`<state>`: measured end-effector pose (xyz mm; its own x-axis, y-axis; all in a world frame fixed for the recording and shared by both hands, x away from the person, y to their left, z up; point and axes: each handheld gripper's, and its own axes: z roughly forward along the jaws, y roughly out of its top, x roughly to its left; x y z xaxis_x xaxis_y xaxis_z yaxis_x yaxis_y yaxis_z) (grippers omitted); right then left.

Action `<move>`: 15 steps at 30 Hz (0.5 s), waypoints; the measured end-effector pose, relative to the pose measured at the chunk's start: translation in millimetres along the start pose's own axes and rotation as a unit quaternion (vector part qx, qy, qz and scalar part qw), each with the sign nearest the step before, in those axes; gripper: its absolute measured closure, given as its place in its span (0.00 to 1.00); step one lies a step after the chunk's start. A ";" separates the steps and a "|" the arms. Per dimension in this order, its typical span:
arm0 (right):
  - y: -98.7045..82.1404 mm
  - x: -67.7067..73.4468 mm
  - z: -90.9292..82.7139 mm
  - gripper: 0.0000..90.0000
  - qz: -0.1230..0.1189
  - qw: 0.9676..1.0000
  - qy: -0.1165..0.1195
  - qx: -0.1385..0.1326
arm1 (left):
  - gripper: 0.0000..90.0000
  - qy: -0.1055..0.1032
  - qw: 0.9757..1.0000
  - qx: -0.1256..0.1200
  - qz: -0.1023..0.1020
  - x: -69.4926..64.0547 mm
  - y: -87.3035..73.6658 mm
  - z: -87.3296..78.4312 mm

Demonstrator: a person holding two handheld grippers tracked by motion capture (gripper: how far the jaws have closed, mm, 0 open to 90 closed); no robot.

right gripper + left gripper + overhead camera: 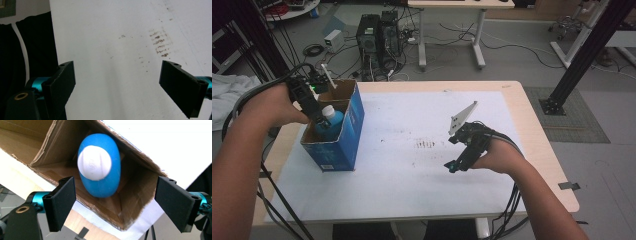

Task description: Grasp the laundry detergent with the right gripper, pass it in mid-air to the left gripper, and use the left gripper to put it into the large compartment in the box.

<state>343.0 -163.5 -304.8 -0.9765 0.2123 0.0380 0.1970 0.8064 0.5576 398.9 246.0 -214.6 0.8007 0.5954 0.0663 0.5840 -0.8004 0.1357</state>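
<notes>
A blue bottle with a white cap (330,120) (100,166) stands inside an open blue cardboard box (348,131) (135,202) at the left of the table. My left gripper (319,120) (116,203) hovers just above the box's opening, jaws open, with the bottle below and apart from the pads. My right gripper (456,165) (117,86) rests low over the white table cover (412,165) (120,50) at the right, jaws open and empty.
The box has a second empty compartment (339,90) behind the bottle. Brown smudges (426,144) (158,42) mark the middle of the cover. Computer towers (377,37), cables and a desk stand on the floor beyond the table's far edge.
</notes>
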 end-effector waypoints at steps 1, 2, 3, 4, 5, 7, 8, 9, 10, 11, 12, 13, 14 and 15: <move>0.6 0.7 -0.7 0.14 0.004 1.000 0.000 0.000 | 0.19 0.003 1.000 -0.003 0.001 -1.6 -0.2 -1.7; 1.1 0.2 -1.3 0.14 0.000 1.000 -0.001 -0.001 | 0.19 0.003 1.000 -0.003 0.002 -2.9 0.0 -3.8; 1.7 0.8 -1.9 0.14 0.002 1.000 -0.001 -0.001 | 0.19 0.003 1.000 -0.002 0.003 -4.2 0.1 -5.6; 1.7 0.8 -1.9 0.14 0.002 1.000 -0.001 -0.001 | 0.19 0.003 1.000 -0.002 0.003 -4.2 0.1 -5.6; 2.8 0.8 -3.0 0.14 -0.001 1.000 -0.001 -0.001 | 0.18 0.001 1.000 -0.005 0.004 -7.4 0.6 -9.3; 3.3 0.9 -3.5 0.14 -0.002 1.000 -0.001 -0.001 | 0.18 0.001 1.000 -0.005 0.004 -7.4 0.6 -9.3; 4.2 1.2 -4.6 0.14 -0.001 1.000 -0.002 0.000 | 0.16 0.002 1.000 -0.011 0.015 -13.1 1.9 -15.0; 4.2 1.2 -4.6 0.14 -0.001 1.000 -0.002 0.000 | 0.16 0.002 1.000 -0.011 0.015 -13.1 1.9 -15.0; 4.4 1.0 -5.0 0.14 -0.002 1.000 -0.002 0.000 | 0.16 0.002 1.000 -0.011 0.015 -13.1 1.9 -15.0; 4.4 1.0 -5.0 0.14 -0.002 1.000 -0.002 0.000 | 0.16 0.004 1.000 -0.012 0.022 -17.6 3.4 -19.4; 5.0 0.8 -5.7 0.14 -0.004 1.000 -0.003 0.001 | 0.16 0.004 1.000 -0.013 0.026 -19.6 4.1 -21.1; 5.0 0.8 -5.7 0.14 -0.004 1.000 -0.003 0.001 | 0.16 0.004 1.000 -0.013 0.026 -19.6 4.1 -21.1; 5.7 1.3 -6.6 0.14 0.000 1.000 -0.002 0.004 | 0.12 0.007 0.999 -0.012 0.041 -25.7 6.9 -24.1; 6.0 1.1 -6.9 0.14 -0.001 1.000 -0.002 0.004 | 0.12 0.007 0.999 -0.012 0.041 -25.7 6.9 -24.1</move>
<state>342.5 -162.3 -295.7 -0.9767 0.2118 0.0339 0.1952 0.8119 0.5502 379.1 226.9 -191.5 0.8436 0.5292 0.0911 0.5132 -0.8444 0.1535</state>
